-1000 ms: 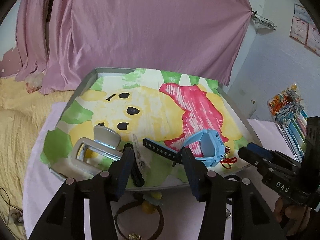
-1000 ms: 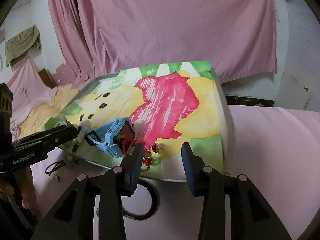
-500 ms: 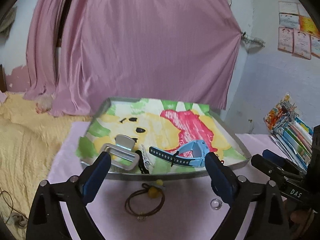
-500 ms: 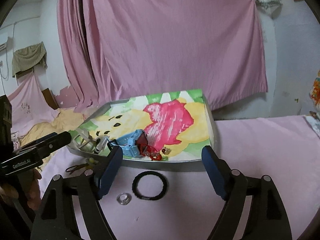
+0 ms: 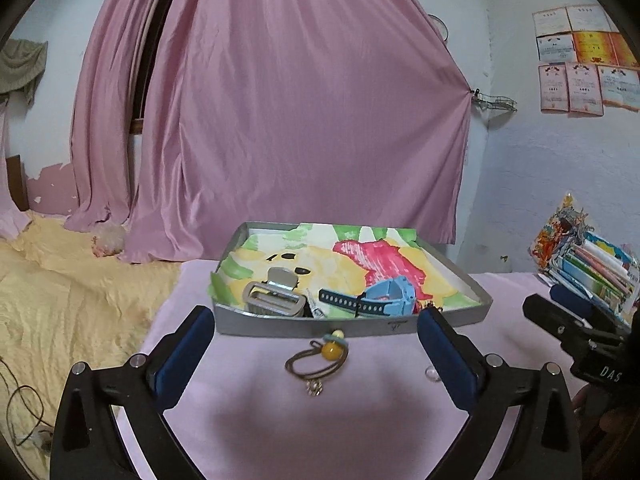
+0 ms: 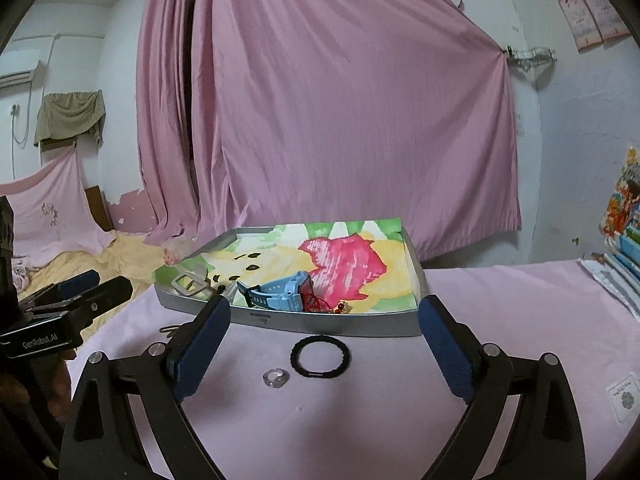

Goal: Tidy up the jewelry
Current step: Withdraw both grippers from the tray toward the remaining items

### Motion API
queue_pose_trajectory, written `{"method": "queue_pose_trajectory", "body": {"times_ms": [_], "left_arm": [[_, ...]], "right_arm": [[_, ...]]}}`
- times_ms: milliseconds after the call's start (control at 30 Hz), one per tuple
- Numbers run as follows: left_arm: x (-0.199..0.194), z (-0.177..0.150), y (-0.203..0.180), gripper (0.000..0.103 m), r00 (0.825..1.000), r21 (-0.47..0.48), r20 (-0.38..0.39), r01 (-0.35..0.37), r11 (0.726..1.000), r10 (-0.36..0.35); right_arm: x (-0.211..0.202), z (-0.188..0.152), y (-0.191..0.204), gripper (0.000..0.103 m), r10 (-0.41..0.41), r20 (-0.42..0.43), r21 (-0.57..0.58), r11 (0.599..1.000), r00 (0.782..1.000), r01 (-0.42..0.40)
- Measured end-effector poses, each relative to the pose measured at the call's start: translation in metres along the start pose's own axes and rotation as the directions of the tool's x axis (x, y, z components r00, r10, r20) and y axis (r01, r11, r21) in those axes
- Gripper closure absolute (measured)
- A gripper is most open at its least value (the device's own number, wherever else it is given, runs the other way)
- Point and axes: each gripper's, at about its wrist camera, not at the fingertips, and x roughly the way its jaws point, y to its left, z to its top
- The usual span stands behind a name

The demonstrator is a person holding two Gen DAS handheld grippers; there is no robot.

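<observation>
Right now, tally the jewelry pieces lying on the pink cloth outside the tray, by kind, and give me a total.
Brown cord with a yellow bead: 1
Black ring-shaped band: 1
Small clear ring: 1
Total: 3, all on the pink cloth in front of the tray.

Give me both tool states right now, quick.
Left tool: open, holding nothing, above the hair tie with yellow bead.
Right tool: open, holding nothing, above the black ring.
</observation>
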Motion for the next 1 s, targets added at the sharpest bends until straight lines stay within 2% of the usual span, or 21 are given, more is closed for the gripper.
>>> {"method": "queue_pose_trajectory", "body": {"times_ms": [233,533,667,867,1000], "left_arm": [[-0.005,-0.012,0.003,0.001,0.999,0.034,-0.030,-0.023,0.999,0.024],[0.000,-0.018,0.005,0.001,0.996,0.070,-0.077,-0.031,0.997,0.037],[0.009,-0.018,0.006,0.001,0.991,0.076,-0.132,-0.024,0.997,0.034],[0.027,-0.020,0.008,0.001,0.973,0.075,-0.232,0.012,0.997,0.006],[0.040,-0.020,0.009,0.001,0.956,0.058,-0.293,0.036,0.998,-0.018]], "right_arm": [[-0.004,-0.006,0.007,0.010,-0.012,-0.019,-0.037,0.999,1.000,0.011],[0.008,-0.013,0.009,0.010,-0.007,-0.114,-0.065,0.998,0.993,0.000],[0.017,-0.014,0.005,0.010,0.003,-0.165,-0.063,0.998,0.986,-0.014],[0.041,-0.019,-0.001,0.010,0.056,-0.303,-0.036,0.997,0.951,-0.070],[0.057,-0.023,-0.005,0.010,0.053,-0.370,-0.018,0.998,0.927,-0.065]]}}
